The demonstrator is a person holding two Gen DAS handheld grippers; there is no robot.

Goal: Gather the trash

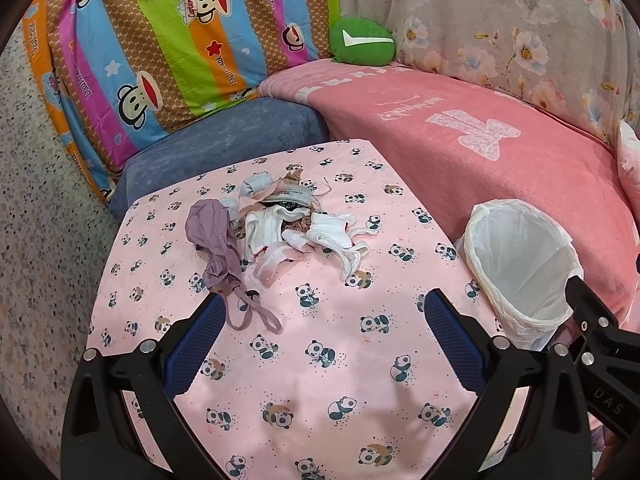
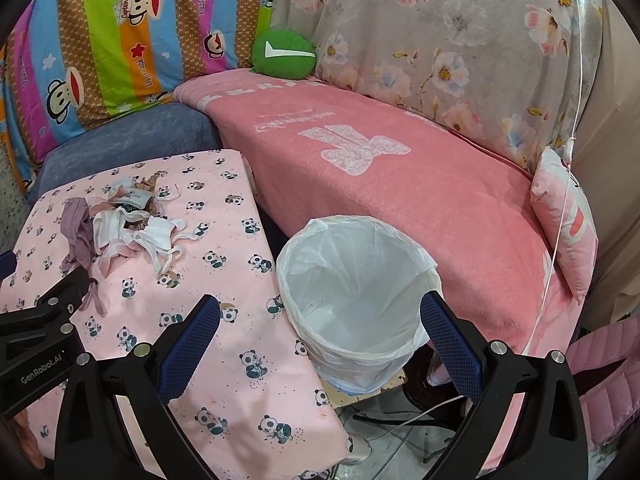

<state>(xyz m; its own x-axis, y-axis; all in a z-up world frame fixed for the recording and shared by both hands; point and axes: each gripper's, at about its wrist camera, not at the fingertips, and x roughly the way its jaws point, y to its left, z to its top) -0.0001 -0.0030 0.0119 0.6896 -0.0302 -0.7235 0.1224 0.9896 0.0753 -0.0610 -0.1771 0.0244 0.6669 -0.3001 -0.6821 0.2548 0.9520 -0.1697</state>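
A heap of cloth scraps (image 1: pixel 280 224) (image 2: pixel 128 228), white, mauve and grey, lies on the table covered in pink panda cloth (image 1: pixel 320 360) (image 2: pixel 224 320). A mauve piece (image 1: pixel 218 248) trails toward my left gripper (image 1: pixel 324 308), which hovers open just in front of the heap with nothing between its fingers. A bin lined with a white bag (image 1: pixel 520 268) (image 2: pixel 356 292) stands at the table's right edge, and nothing shows inside it. My right gripper (image 2: pixel 320 312) is open over the bin's near rim, holding nothing.
A sofa under a pink blanket (image 2: pixel 400 168) runs behind the table and bin, with a green cushion (image 1: pixel 360 42) in its corner and a pink pillow (image 2: pixel 564 216) at right. A blue seat (image 1: pixel 224 136) lies beyond the table. Cables (image 2: pixel 400 420) run on the floor below the bin.
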